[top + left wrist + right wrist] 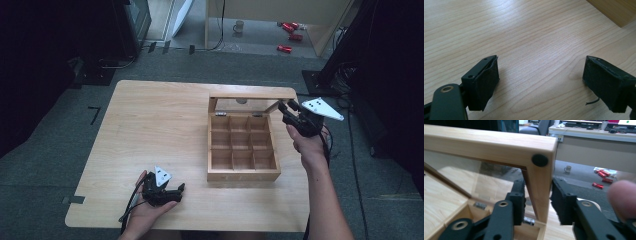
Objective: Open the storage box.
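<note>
The wooden box [243, 147] stood toward the right edge of the worktop [150, 130], its 9 compartments empty and its glazed lid [252, 95] raised toward the far edge. The right gripper [537, 202] had its fingers [519, 200] set on either side of the lid's right frame rail; whether they were clamped on it or just clear could not be told. The left gripper [540, 82] lay low near the worktop's near edge, fingers apart and empty.

The lid was judged rigid but fragile at its pane, swinging freely on its hinges; the wooden frame rail was the proper hold, not the glass. The box looked light enough to slide under sideways force.

The worktop was smooth pale wood. Grey carpet, a mug [239, 26] and red cans [290, 30] lay beyond.
</note>
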Motion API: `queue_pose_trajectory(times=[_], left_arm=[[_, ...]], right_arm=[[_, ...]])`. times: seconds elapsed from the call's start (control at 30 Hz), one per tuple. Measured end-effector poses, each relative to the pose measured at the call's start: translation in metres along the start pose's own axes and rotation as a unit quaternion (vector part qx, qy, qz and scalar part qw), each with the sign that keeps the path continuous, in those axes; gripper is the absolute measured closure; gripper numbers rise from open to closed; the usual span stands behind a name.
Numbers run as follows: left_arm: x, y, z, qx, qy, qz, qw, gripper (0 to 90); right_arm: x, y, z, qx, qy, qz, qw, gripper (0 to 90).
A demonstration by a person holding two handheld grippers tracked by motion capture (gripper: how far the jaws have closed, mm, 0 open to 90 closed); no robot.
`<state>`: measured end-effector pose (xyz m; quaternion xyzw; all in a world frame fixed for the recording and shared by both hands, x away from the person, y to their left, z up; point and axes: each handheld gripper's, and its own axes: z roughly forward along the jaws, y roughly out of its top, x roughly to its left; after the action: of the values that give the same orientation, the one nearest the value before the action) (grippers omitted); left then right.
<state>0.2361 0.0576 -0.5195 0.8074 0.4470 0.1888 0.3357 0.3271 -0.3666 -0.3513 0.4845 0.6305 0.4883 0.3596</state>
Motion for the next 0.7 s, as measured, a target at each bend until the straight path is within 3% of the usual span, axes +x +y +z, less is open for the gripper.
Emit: queue_pose_trajectory(times=[0.2,0.7], left_arm=[[0.000,0.000,0.000,0.002,-0.002,0.003,1.0000,13.9],[0.000,0.000,0.000,0.004,-0.003,0.006,1.0000,13.9]], right_arm=[[-0.009,0.011,0.009,0.009,0.019,-0.012,0.9997,66.0],[-0.009,0.041,0.047,0.039,-0.031,0.026,0.9984,67.2]])
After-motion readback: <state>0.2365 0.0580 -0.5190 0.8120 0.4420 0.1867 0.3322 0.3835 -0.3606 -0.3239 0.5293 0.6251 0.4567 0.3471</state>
